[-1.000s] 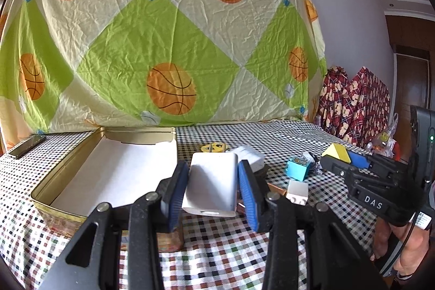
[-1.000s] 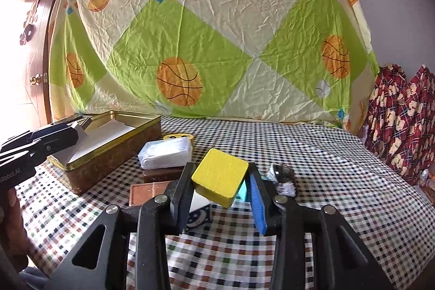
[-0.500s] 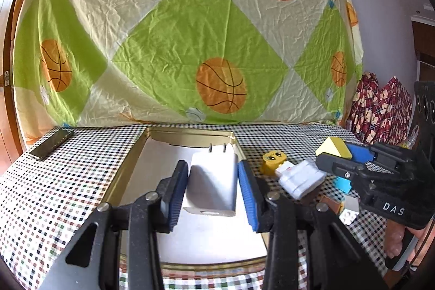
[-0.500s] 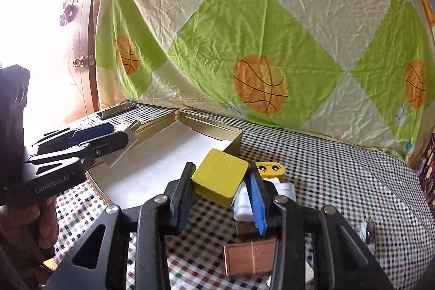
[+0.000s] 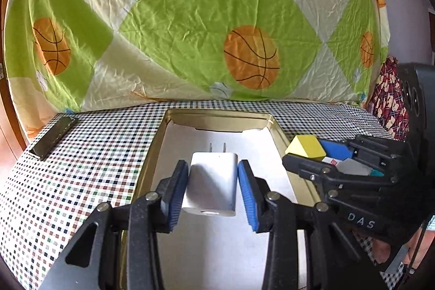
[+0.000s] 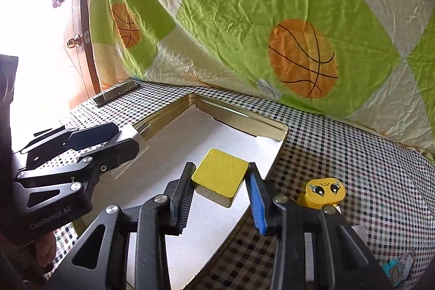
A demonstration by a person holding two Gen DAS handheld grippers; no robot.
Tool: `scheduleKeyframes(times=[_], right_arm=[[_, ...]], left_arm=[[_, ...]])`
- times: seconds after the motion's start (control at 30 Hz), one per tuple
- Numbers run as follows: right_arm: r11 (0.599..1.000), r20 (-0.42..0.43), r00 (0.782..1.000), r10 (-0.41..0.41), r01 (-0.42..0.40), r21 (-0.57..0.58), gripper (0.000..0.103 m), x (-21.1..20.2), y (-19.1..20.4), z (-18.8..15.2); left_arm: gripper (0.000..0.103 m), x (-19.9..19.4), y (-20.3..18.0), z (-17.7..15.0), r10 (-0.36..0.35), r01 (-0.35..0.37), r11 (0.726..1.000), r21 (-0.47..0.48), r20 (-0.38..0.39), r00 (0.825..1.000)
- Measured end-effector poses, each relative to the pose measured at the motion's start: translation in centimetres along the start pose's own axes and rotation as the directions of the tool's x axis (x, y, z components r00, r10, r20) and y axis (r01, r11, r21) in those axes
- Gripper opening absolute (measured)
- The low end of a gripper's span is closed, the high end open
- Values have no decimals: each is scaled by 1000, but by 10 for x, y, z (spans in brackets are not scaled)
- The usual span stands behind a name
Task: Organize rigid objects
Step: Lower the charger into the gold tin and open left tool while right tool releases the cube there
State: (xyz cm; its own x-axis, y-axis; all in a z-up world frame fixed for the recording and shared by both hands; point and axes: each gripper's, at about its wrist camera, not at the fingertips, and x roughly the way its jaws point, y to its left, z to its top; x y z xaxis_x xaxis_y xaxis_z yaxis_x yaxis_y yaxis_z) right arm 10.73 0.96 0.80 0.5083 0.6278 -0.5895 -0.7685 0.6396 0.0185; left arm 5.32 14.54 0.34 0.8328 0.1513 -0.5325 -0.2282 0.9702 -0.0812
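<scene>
Holding a white charger [image 5: 210,185] clamped between the pads of our left gripper [image 5: 213,190], prongs pointing away, we hang it over the gold tin [image 5: 152,154]; our right gripper [image 6: 220,189] pinches a yellow block [image 6: 219,175] above the same tin, whose white-lined floor is bare; a yellow face toy [image 6: 323,192] lies just beside the tin on the checked cloth [image 6: 353,154]

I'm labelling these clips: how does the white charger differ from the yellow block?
The white charger is a smooth rounded plug with two metal prongs; the yellow block is a flat, prongless square slab with a grainy top. The charger sits in the left hand-held gripper, the block in the right hand-held gripper. Both are clamped and held above the gold tin.
</scene>
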Motion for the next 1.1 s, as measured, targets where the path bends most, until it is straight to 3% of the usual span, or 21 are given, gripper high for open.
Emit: scheduleKeyframes(times=[0.7,1.1], right_arm=[[1000,-186,983,3,-5,-13,40,57,8,17],[999,-227,974,-9,1,-37,40,64,10,14]], left_arm=[[37,51,16,16,40,-35,999,30,-201,979],[35,55,13,20,66,-51,996,79,-202,977]])
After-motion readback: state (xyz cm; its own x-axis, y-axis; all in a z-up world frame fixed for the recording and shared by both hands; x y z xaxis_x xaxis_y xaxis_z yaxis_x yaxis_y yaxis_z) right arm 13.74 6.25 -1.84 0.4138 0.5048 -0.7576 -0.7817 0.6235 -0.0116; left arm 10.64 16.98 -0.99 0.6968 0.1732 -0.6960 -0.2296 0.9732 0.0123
